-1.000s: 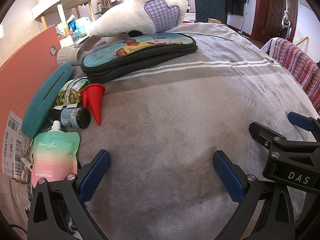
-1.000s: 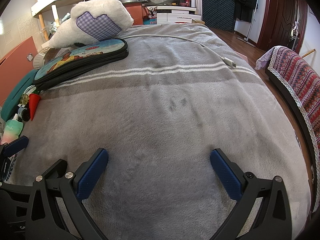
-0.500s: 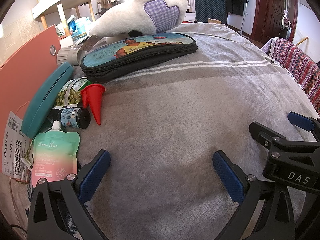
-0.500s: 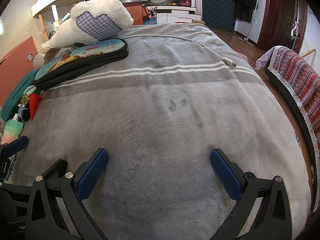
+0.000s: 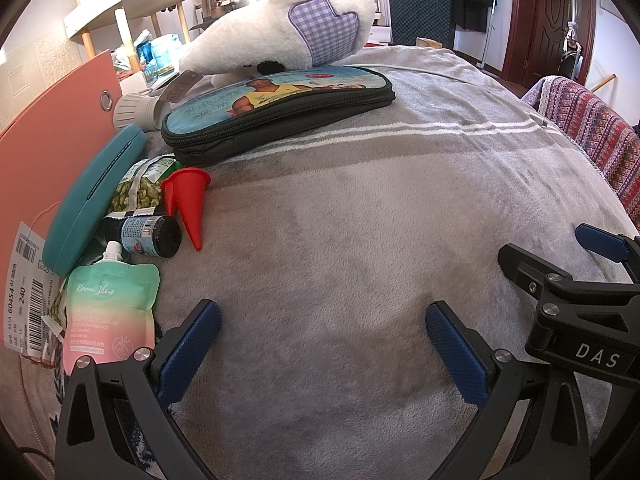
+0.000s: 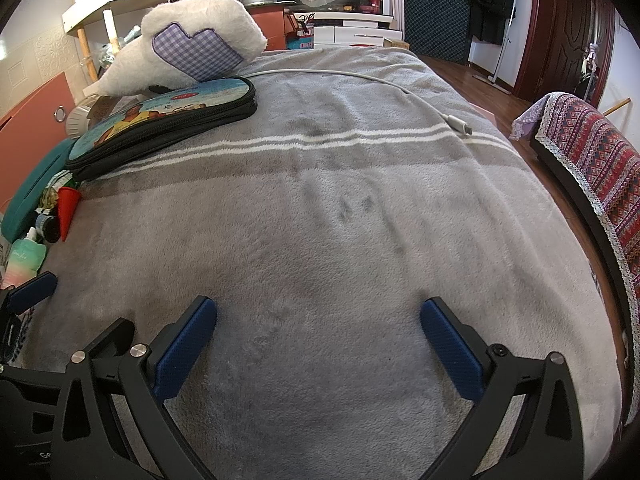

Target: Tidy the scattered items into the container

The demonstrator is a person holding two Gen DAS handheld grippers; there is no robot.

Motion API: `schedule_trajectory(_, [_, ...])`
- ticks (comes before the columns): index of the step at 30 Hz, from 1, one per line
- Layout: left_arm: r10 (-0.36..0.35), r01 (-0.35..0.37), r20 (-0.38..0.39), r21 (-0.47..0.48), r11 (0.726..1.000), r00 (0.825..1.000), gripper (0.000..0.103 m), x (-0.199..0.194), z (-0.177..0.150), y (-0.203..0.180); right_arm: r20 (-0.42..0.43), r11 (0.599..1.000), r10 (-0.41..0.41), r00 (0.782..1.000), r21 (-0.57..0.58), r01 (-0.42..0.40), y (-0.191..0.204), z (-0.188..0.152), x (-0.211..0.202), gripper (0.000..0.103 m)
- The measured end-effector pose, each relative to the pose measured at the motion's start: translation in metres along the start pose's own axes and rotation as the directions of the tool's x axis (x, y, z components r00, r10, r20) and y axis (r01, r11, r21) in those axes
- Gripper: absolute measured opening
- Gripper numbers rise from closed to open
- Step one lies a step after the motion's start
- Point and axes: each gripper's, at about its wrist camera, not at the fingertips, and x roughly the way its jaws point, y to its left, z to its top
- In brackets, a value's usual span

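Note:
Small items lie at the left of a grey blanket (image 5: 360,220): a red cone (image 5: 190,200), a dark small bottle (image 5: 150,234), a green-pink spout pouch (image 5: 110,312), a green pea snack bag (image 5: 140,188) and a teal case (image 5: 92,200). A black zip pouch with a printed top (image 5: 276,108) lies behind them. My left gripper (image 5: 320,344) is open and empty, right of the pouch. My right gripper (image 6: 318,340) is open and empty over bare blanket. The cone (image 6: 66,208) and zip pouch (image 6: 160,128) also show in the right wrist view.
A white plush pillow (image 5: 288,40) rests on the zip pouch's far end. A white charging cable (image 6: 400,92) crosses the far blanket. A salmon panel (image 5: 48,140) stands at the left. A patterned cloth (image 6: 592,160) covers furniture on the right.

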Motion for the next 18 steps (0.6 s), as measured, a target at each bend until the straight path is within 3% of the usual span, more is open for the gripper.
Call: schedule_trajectory(18, [0.001,-0.001,0.000,-0.001,1.000,1.000,0.103,-0.0010,-0.0015,0.0017,0.000,1.000,0.002,1.000,-0.002,-0.002,0.0000,0.0004,0.0016,0.103])
